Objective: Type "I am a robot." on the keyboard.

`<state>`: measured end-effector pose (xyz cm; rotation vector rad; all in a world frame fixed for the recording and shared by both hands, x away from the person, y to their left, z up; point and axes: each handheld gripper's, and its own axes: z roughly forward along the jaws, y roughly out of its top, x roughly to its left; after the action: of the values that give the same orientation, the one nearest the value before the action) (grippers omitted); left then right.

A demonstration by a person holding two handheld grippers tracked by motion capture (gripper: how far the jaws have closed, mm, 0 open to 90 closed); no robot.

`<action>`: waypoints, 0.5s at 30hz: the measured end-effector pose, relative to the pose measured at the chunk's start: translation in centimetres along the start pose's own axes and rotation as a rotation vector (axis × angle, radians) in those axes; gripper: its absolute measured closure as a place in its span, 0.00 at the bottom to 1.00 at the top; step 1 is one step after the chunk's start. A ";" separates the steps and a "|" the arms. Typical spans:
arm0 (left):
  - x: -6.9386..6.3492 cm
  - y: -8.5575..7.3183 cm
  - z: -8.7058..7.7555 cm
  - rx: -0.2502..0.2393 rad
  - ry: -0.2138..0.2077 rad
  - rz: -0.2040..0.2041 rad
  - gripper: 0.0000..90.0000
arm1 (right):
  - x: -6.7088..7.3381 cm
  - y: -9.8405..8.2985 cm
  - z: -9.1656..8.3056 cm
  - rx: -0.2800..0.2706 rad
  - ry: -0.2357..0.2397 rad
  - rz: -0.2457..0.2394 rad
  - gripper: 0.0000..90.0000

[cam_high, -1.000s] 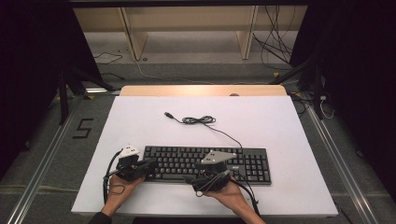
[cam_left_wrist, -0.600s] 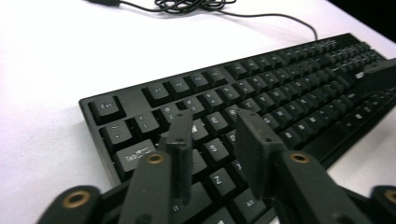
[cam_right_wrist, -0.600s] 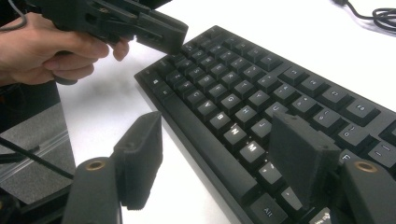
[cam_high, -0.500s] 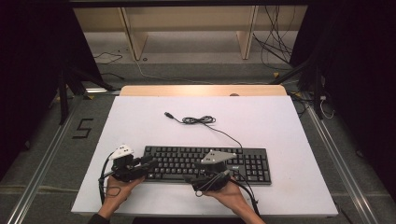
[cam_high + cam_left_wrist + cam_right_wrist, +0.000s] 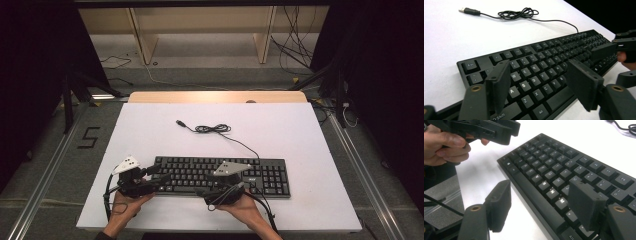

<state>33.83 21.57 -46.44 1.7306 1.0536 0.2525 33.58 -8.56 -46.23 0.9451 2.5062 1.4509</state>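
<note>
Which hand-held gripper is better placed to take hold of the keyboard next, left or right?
Left, probably. The left hand-held gripper has just been opening; its jaws stand wide over the keyboard at its left end, nothing between them. The right hand-held gripper, also open, straddles only the near edge mid-board, a less balanced hold.

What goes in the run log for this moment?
left hand-held gripper: just opened, over keyboard left end | right hand-held gripper: open, at front edge | cable: loose
</note>
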 end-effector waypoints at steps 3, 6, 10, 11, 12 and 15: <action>-0.2 0.0 -0.2 -0.014 -0.011 0.005 0.34 | 0.0 0.0 0.1 -0.001 0.001 -0.002 0.41; -0.4 0.0 -0.3 -0.023 -0.017 0.006 0.33 | 0.1 0.1 0.2 -0.005 0.003 -0.002 0.43; -0.7 0.0 -0.5 -0.023 -0.021 0.003 0.29 | 0.1 0.2 0.3 -0.007 0.006 0.000 0.46; -0.8 0.0 -0.5 -0.022 -0.021 0.009 0.29 | 0.1 0.2 0.3 -0.006 0.008 0.000 0.47; -0.8 0.0 -0.6 -0.024 -0.021 0.010 0.29 | 0.1 0.2 0.4 -0.007 0.010 0.001 0.48; -1.0 0.0 -0.7 -0.029 -0.023 0.008 0.28 | 0.1 0.2 0.4 -0.004 0.014 0.002 0.53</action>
<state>32.80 21.30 -45.81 1.7083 1.0223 0.2514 33.71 -8.10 -46.24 0.9409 2.5120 1.4682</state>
